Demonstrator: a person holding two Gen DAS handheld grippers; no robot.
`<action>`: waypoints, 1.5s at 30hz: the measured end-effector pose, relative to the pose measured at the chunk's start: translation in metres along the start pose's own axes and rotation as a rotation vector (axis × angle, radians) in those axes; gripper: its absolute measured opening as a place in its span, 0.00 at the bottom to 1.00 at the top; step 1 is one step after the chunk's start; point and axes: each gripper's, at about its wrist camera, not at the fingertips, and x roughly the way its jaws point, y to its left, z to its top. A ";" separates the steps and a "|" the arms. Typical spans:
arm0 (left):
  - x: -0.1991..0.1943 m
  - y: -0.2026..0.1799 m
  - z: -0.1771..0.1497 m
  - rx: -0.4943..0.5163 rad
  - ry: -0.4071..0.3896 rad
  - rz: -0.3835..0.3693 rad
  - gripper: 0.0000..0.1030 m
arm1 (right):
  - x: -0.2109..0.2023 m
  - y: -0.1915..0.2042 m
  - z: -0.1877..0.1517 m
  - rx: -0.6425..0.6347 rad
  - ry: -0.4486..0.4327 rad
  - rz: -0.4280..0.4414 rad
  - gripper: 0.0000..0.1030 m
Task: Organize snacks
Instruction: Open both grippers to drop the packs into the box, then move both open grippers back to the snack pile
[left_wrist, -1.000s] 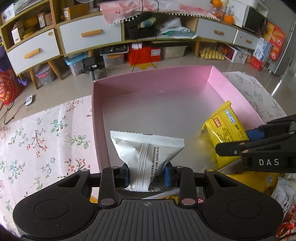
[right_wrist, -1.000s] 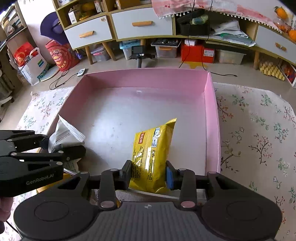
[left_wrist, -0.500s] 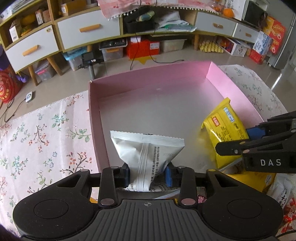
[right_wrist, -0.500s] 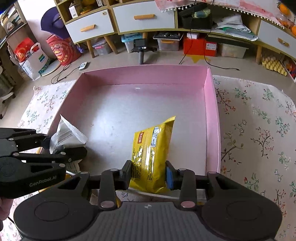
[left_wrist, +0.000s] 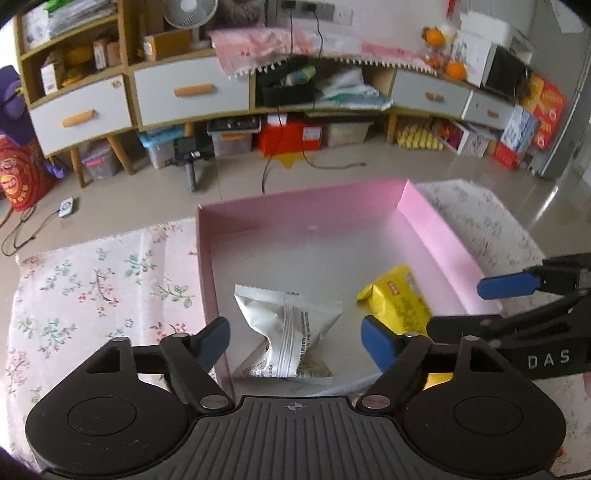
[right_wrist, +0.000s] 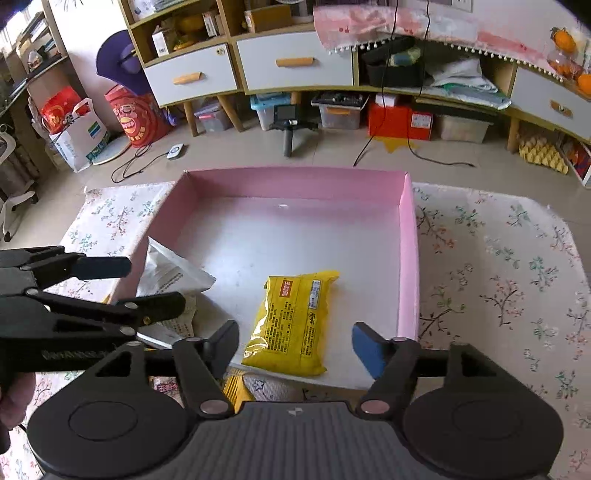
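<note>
White snack packet: lies on the floor of the pink box, just ahead of the left gripper and between its fingers; the blue pads stand clear of the wrapper on both sides, jaws opening. Yellow snack packet: lies flat in the same box, ahead of the right gripper and between its fingers, untouched, jaws likewise opening. The two packets rest apart near the box's near wall. The box sits on a floral tablecloth. Beyond it, far ahead of both grippers, a cabinet with white drawers lines the room.
</note>
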 end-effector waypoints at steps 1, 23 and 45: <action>-0.005 -0.001 -0.001 0.001 -0.009 0.005 0.83 | -0.004 0.000 -0.001 -0.002 -0.006 -0.001 0.54; -0.080 -0.032 -0.068 0.054 0.009 0.132 0.95 | -0.085 0.013 -0.048 -0.024 -0.112 0.030 0.77; -0.067 -0.045 -0.175 0.082 0.010 0.080 0.96 | -0.091 0.009 -0.150 -0.319 -0.210 0.020 0.80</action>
